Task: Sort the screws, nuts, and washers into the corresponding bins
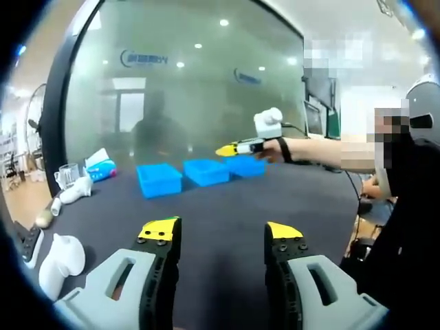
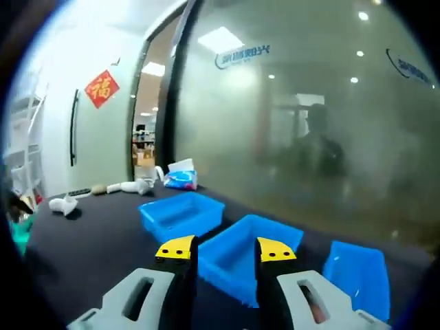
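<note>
Three blue bins stand in a row on the dark table: the left bin, the middle bin and the right bin. My left gripper hovers low over the near part of the table, well short of the bins, open with nothing between its jaws. A hand holds my right gripper just above the right bin. In the right gripper view my right gripper is open over the near edge of the middle bin, with the other bins on either side. No screws, nuts or washers are visible.
White objects, a clear cup and a tissue pack lie along the table's left edge. A frosted glass wall stands behind the bins. A person's arm reaches in from the right.
</note>
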A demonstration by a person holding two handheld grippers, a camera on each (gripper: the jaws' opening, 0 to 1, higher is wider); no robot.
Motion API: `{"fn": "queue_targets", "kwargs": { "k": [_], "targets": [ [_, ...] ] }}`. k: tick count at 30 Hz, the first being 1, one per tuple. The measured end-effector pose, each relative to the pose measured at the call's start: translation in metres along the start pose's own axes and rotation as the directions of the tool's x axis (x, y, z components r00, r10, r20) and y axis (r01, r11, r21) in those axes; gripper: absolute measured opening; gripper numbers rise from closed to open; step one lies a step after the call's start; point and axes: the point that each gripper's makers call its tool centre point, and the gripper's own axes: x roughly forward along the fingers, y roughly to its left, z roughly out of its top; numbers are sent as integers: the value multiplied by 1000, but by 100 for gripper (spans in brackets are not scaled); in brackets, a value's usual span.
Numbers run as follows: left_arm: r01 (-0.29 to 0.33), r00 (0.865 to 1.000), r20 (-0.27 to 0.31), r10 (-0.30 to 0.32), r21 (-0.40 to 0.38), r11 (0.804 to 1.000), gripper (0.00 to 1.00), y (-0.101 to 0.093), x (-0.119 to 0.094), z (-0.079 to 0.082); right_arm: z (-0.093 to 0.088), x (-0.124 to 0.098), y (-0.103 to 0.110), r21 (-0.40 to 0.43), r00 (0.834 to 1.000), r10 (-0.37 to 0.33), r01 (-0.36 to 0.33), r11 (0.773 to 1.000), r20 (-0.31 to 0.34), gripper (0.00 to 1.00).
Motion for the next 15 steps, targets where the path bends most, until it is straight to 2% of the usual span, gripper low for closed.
{"fn": "queue_targets", "kwargs": {
  "k": [9, 15],
  "targets": [
    [-1, 1000, 4, 1, 1, 1000, 46, 0, 1, 2, -13, -62, 34, -30, 998, 63, -62, 998, 22, 32],
    [5, 1000, 11, -6, 4, 1000, 46, -4, 1, 6, -26, -104, 46, -63, 997, 72, -70, 996, 35, 32]
  ]
}}
